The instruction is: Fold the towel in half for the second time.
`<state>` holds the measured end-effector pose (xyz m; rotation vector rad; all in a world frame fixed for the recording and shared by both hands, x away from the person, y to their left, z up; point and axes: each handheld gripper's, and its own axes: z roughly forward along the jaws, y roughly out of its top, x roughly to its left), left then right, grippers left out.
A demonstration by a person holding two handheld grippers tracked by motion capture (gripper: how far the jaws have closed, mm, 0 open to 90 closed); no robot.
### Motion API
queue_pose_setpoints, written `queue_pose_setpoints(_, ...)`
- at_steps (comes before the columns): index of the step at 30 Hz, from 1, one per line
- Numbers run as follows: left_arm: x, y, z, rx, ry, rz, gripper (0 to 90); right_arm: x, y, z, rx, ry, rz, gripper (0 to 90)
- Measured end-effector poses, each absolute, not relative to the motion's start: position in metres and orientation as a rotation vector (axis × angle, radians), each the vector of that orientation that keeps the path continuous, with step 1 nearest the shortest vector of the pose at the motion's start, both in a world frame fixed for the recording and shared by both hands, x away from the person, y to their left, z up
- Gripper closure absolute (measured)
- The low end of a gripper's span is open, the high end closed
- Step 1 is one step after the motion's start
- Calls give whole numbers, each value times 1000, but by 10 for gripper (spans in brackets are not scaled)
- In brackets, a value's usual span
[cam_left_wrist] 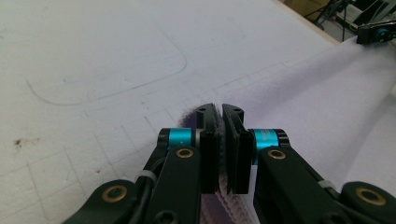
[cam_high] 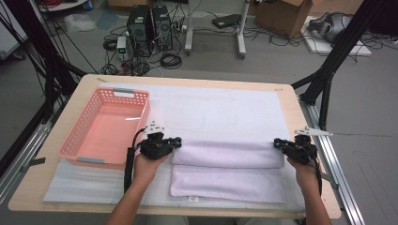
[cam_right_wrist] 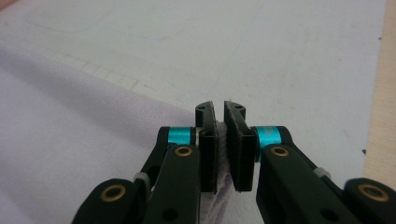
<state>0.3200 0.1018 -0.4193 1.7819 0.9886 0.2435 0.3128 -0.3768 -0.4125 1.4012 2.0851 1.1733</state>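
A pale lilac towel (cam_high: 227, 176) lies folded on the white mat, near the table's front edge. Its upper layer forms a long fold across the middle. My left gripper (cam_high: 176, 142) is shut on the left end of that fold, and my right gripper (cam_high: 278, 144) is shut on the right end. In the left gripper view the jaws (cam_left_wrist: 220, 112) pinch several towel layers (cam_left_wrist: 303, 107), with the other gripper (cam_left_wrist: 376, 33) far off at the top right. In the right gripper view the jaws (cam_right_wrist: 219, 109) clamp the towel's corner (cam_right_wrist: 70, 140).
A pink plastic basket (cam_high: 75, 136) stands empty at the left of the table, close to my left hand. The white foam mat (cam_high: 220, 108) covers most of the wooden tabletop (cam_high: 293, 117). Computers, cables and boxes sit on the floor beyond the far edge.
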Motion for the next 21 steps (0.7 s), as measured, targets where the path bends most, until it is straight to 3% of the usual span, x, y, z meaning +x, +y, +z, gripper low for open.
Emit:
queue_pose_setpoints(5, 295, 108, -416, 1722, 917, 256, 850, 282, -380, -407, 1329, 2027, 1247, 840)
queue_pose_setpoints(18, 247, 114, -429, 1758, 848, 294, 823, 212, -380, -412, 1234, 2017, 1296, 835)
queue_pose_setpoints(19, 245, 115, -430, 1748, 862, 289, 776, 209, -379, -413, 1229, 2026, 1278, 832)
queue_pose_setpoints(21, 244, 116, -431, 1750, 882, 273, 538, 203, -379, -415, 1230, 2051, 1283, 803)
